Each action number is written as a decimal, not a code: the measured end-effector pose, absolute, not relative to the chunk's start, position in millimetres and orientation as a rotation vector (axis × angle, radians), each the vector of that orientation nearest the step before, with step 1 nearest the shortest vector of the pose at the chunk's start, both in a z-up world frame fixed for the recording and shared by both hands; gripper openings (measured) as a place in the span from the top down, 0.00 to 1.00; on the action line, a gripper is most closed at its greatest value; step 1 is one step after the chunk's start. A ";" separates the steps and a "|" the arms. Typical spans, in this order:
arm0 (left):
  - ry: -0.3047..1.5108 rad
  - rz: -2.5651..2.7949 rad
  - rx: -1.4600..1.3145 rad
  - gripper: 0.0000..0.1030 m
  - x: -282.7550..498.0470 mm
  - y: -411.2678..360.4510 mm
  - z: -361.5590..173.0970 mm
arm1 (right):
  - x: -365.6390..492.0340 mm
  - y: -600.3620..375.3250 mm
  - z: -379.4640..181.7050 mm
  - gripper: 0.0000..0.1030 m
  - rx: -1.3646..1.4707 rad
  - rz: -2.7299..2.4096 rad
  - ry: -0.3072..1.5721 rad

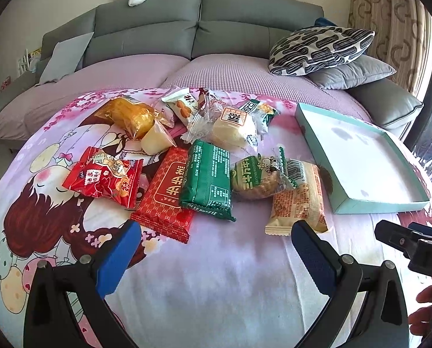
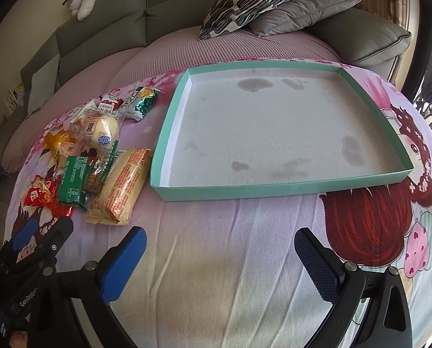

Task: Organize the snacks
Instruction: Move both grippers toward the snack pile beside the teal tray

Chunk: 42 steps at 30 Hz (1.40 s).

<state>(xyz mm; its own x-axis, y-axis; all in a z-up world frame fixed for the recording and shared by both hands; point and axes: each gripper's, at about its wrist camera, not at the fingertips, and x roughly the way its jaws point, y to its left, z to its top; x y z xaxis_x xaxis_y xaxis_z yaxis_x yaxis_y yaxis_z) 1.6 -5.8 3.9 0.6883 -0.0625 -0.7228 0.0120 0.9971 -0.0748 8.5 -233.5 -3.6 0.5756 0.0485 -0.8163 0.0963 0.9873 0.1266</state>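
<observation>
Because the snacks (image 1: 204, 156) overlap in a loose heap, your left tool (image 1: 216, 249), blades apart, may pinch two wrappers together. Your right tool (image 2: 220, 252) also gapes, holding nothing, before the bare tray (image 2: 282, 187).

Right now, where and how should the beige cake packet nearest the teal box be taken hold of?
Take the beige cake packet across its flat crimped near end, left tool coming from the near side. It lies flat, that end toward the tool, free of the other snacks.
</observation>
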 end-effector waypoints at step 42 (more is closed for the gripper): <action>0.930 0.142 -0.133 0.00 80.2 20.4 45.9 | 52.5 -160.9 15.6 0.06 0.150 0.086 0.879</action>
<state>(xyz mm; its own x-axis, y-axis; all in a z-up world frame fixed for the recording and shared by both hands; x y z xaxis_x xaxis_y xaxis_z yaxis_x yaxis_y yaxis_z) 80.2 20.4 45.9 0.5895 0.0636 -0.8053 -0.1787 0.9825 -0.0532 52.5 -160.9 15.6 0.6357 0.1364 -0.7598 -0.0131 0.9860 0.1661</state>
